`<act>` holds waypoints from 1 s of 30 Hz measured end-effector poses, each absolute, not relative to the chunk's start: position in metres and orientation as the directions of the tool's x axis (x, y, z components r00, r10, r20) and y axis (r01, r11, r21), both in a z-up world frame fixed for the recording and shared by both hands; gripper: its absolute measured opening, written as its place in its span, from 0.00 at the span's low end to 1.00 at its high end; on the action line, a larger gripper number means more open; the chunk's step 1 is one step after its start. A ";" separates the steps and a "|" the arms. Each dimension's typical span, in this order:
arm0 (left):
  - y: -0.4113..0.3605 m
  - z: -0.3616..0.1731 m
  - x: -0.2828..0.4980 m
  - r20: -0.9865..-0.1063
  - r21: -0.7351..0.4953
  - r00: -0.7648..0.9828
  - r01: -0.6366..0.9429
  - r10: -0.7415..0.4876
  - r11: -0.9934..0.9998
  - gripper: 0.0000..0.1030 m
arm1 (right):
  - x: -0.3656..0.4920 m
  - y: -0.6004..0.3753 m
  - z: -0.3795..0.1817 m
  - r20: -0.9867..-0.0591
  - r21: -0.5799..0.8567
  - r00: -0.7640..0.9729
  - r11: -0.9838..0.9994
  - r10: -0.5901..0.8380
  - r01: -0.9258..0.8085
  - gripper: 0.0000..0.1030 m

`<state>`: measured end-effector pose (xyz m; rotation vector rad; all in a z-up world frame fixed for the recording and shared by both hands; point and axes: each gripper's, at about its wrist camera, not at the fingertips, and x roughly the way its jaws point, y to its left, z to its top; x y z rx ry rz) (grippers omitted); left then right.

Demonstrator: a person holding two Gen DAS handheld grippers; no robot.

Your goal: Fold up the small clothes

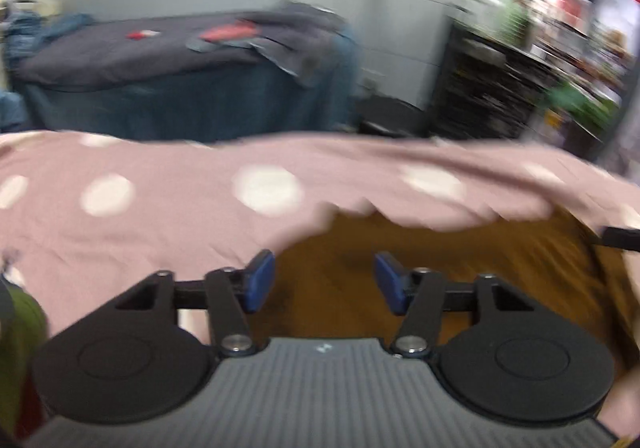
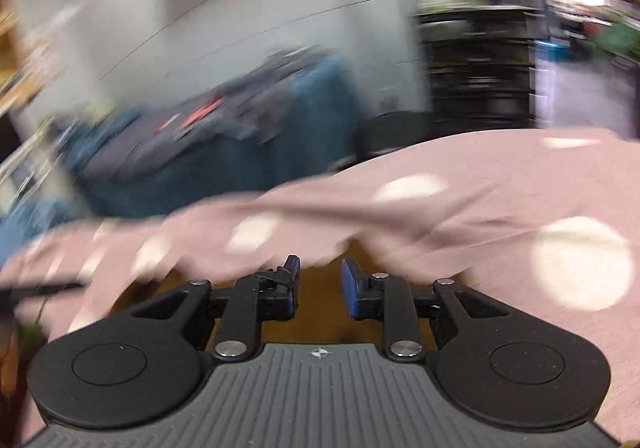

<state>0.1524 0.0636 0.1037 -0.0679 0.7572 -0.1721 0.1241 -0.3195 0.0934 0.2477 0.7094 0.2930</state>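
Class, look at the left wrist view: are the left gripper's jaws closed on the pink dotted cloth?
No: the left gripper has its jaws apart with bare wooden table between them, the pink dotted cloth ungripped.

The right gripper (image 2: 320,284) with blue pads on black fingers is sitting at lower centre with its jaws parted and nothing between them. A pink fabric garment with large white dots (image 2: 500,207) is spreading across the middle and right of the frame, blurred, over a brown wooden surface (image 2: 320,312). A blue-draped table (image 2: 224,167) is showing at centre left.
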 end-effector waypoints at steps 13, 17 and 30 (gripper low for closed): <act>0.035 0.062 0.041 -0.700 0.087 0.714 0.082 0.002 0.993 0.40 | 0.003 -0.278 0.089 -0.689 -0.047 0.706 0.961 0.166 -0.271 0.41; 0.023 0.066 0.038 -0.707 0.069 0.707 0.077 -0.006 0.995 0.37 | 0.000 -0.268 0.082 -0.697 -0.118 0.709 0.957 0.110 -0.264 0.41; 0.073 0.052 0.056 -0.715 -0.146 0.692 -0.013 -0.096 0.989 0.03 | -0.005 -0.280 0.077 -0.660 -0.080 0.750 0.991 0.030 -0.110 0.40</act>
